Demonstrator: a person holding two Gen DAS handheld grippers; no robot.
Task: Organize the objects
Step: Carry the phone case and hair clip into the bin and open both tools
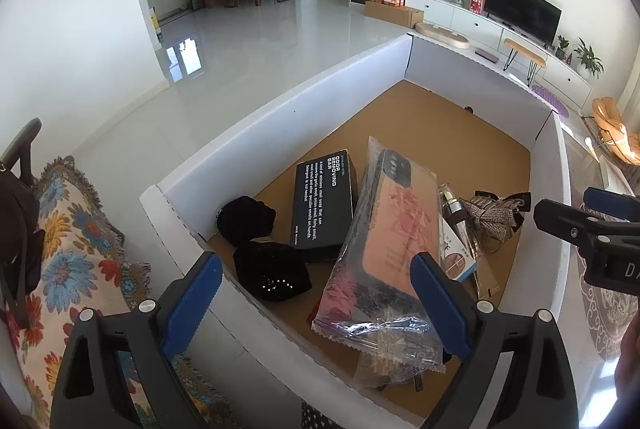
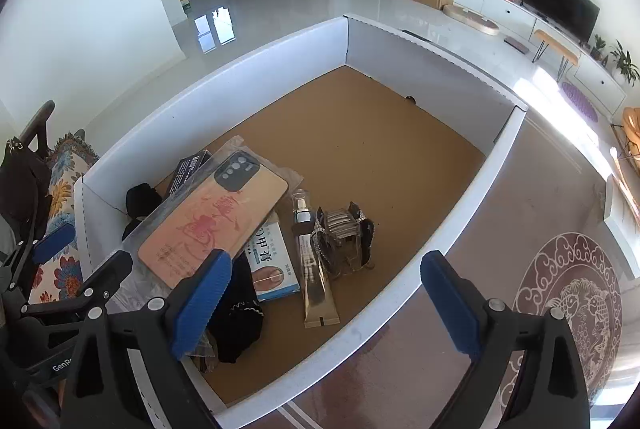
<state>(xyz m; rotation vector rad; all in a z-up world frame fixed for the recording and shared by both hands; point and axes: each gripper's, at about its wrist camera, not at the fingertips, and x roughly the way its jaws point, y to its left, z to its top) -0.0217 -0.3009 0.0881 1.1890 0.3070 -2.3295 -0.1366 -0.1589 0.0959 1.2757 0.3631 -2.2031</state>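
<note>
— Blue fingers (image 1: 192,303) sit closest, right at the bottom. What are they?

— They belong to the left hand-held gripper (image 1: 316,309). Its jaws are wide apart and hold nothing. The right hand-held gripper (image 2: 326,303) is wide apart and holds nothing too.

— What is under them?

— A big white box (image 2: 224,85) with a brown bottom. A phone case in a clear bag (image 1: 384,245) lies in the near left part, right between the left fingers and below them.

— What else is in there?

— A black box with white words (image 1: 322,203) lies partly under the bag. Black cloth bits (image 1: 262,249) lie to its left, by the wall. A blue and white pack (image 2: 272,265), a gold tube (image 2: 316,281) and a shiny hair clip (image 2: 344,237) lie just beside the bag.

— And around the box?

— A flowery blanket (image 1: 76,241) on the left, a round-patterned rug (image 2: 572,309) on the right, a TV (image 2: 556,5) far back.
</note>
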